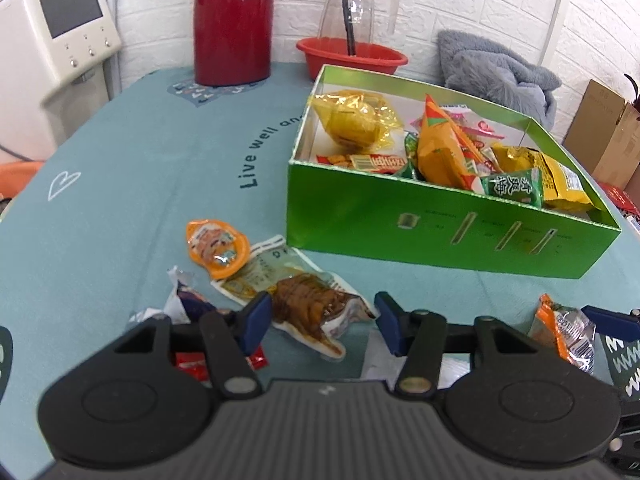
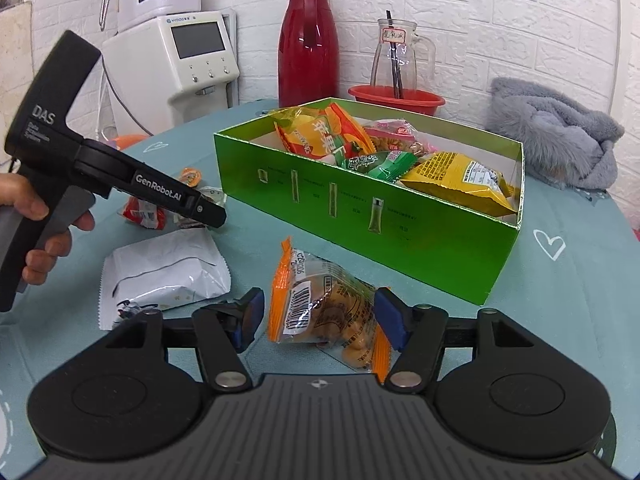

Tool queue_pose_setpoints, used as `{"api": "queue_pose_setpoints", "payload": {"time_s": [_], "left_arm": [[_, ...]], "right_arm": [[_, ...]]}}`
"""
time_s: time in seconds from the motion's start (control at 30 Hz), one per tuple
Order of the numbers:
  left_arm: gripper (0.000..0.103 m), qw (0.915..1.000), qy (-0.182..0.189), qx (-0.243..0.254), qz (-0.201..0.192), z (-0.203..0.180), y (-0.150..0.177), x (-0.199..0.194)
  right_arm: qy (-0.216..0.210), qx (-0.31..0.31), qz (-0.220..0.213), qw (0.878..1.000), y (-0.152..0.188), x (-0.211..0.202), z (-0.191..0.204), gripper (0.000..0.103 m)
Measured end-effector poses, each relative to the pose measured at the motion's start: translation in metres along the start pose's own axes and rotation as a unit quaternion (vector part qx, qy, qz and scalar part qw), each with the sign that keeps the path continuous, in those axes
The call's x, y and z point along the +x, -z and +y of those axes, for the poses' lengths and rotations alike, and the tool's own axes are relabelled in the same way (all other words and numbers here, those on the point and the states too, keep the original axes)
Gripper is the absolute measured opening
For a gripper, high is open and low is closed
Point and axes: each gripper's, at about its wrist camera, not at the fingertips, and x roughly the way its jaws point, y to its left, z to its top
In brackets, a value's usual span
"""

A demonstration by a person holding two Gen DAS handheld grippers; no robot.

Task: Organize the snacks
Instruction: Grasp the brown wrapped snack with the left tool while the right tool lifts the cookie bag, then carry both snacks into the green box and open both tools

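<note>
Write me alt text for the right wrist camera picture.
The right gripper has its jaws open around an orange-edged snack packet lying on the teal tablecloth. Behind it sits a green box filled with snacks.

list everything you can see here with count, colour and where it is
green box: one, green, mid table, full of snack packs
orange-edged peanut pack: one, between the right gripper's open jaws
brown snack pack: one, clear and white, between the left gripper's jaws
orange jelly cup: one, left of the box
white pouch: one, near table edge
thermos: one, red, rear
glass jug: one, in red basin
grey blanket: one, right rear
left gripper: black
right gripper: black
</note>
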Motion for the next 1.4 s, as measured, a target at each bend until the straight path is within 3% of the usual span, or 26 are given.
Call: {"api": "queue_pose_setpoints", "payload": {"time_s": [0.1, 0.17, 0.2, 0.47, 0.57, 0.73, 0.9, 1.07, 1.4], "left_arm": [[0.055, 1.0, -0.002, -0.001, -0.001, 0.0, 0.0, 0.0], [0.054, 1.0, -0.001, -0.001, -0.001, 0.0, 0.0, -0.001], [0.054, 1.0, -0.001, -0.001, -0.001, 0.0, 0.0, -0.001], [0.052, 0.9995, 0.021, 0.01, -0.02, 0.0, 0.005, -0.024], [0.045, 0.9981, 0.043, 0.02, -0.04, -0.001, 0.001, -0.046], [0.045, 0.9929, 0.076, 0.021, -0.089, -0.008, -0.021, -0.082], [0.045, 0.9865, 0.109, 0.027, -0.119, -0.022, -0.051, -0.097], [0.045, 0.9839, 0.13, 0.01, -0.122, -0.025, -0.081, -0.088], [0.045, 0.9914, 0.092, 0.005, -0.093, -0.022, -0.101, -0.027]], "right_arm": [[0.021, -0.02, 0.014, 0.999, 0.003, 0.01, 0.005, 0.101], [0.031, -0.019, 0.016, 0.999, 0.006, 0.015, 0.004, 0.08], [0.028, -0.014, 0.012, 0.999, 0.007, 0.014, 0.003, 0.078], [-0.017, -0.004, -0.009, 1.0, -0.003, -0.007, 0.006, 0.077], [-0.034, 0.005, -0.033, 0.999, -0.014, -0.023, 0.004, 0.077], [-0.044, 0.027, -0.076, 0.996, -0.04, -0.04, -0.006, 0.077], [-0.026, 0.037, -0.096, 0.994, -0.067, -0.037, -0.022, 0.077], [-0.019, 0.072, -0.1, 0.992, -0.08, -0.023, -0.045, 0.077], [0.01, 0.098, -0.088, 0.991, -0.085, 0.022, -0.07, 0.078]]}}
